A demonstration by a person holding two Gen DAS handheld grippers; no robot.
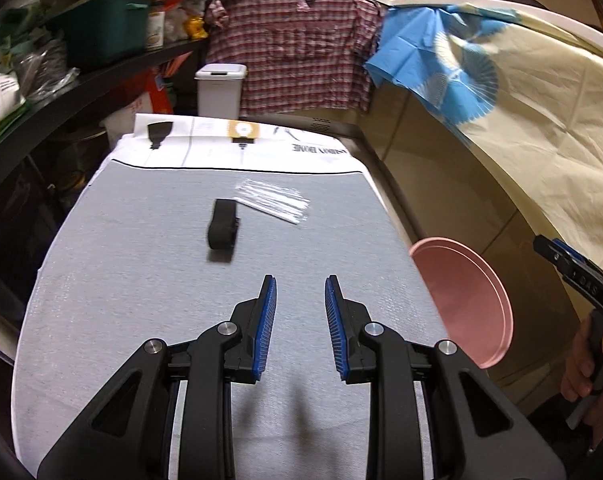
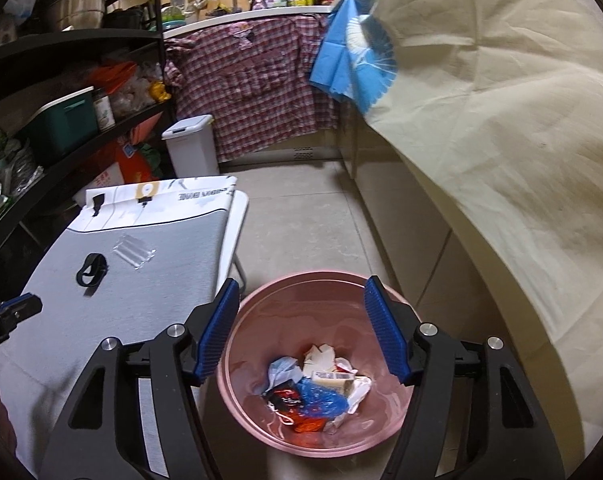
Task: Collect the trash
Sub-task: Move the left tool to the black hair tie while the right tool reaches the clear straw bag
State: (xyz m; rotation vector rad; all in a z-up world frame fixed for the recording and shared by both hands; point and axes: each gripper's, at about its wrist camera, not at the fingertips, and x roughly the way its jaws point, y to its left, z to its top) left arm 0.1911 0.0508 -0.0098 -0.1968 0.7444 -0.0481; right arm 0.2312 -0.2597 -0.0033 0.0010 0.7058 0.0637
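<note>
1. Left wrist view: left gripper (image 1: 300,292) has its jaws slightly apart with nothing between them, and it hangs over the near end of the grey counter (image 1: 121,280).
2. Two trash items lie mid-counter: a black strap (image 1: 222,224) rolled into a loop and, just beside it toward the far right, a clear wrapper (image 1: 273,202).
3. Strap looks soft, light and springy; pinch across one side of the loop, not the whole roll.
4. Wrapper looks thin, crinkly, slippery and flat on the cloth; take a raised edge or corner, since a press from above may only slide it.
5. Pink bin (image 1: 461,300) stands off the counter's right edge, with a hand (image 1: 593,360) near it.
6. Right wrist view: right gripper (image 2: 301,328) has its jaws wide apart, holds nothing, and hovers over the bin (image 2: 321,284).
7. Bin already holds crumpled trash (image 2: 313,392): paper, blue plastic, red wrappers.
8. Strap (image 2: 90,270) and wrapper (image 2: 135,254) still lie on the counter (image 2: 161,264), left of the bin.
</note>
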